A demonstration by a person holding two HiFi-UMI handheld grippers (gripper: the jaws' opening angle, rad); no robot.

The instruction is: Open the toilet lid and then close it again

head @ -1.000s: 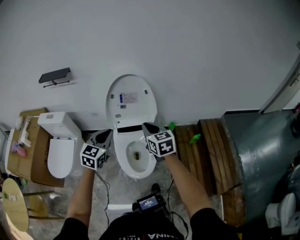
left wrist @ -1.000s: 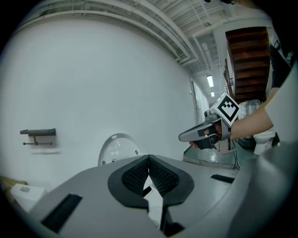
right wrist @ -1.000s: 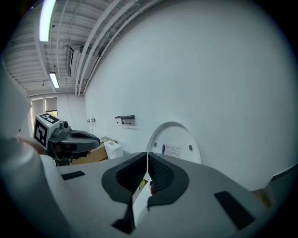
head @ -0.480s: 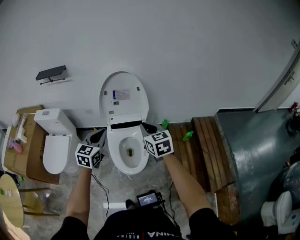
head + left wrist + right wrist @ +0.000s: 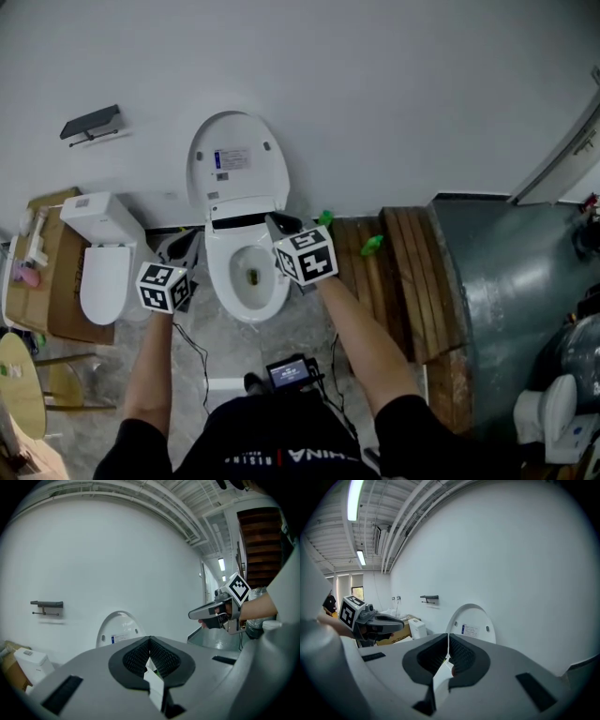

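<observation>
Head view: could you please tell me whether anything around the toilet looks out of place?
Yes: a second toilet, lid shut, stands on brown cardboard left of the open toilet, which looks stored rather than installed. Wooden planks lie on the floor to its right.

toilet lid [image 5: 236, 167] raised against the wall [image 5: 394, 94] behind its bowl [image 5: 246, 281], second toilet [image 5: 98, 258] left, wooden planks [image 5: 394, 272] right, wall shelf [image 5: 91, 124] upper left
</observation>
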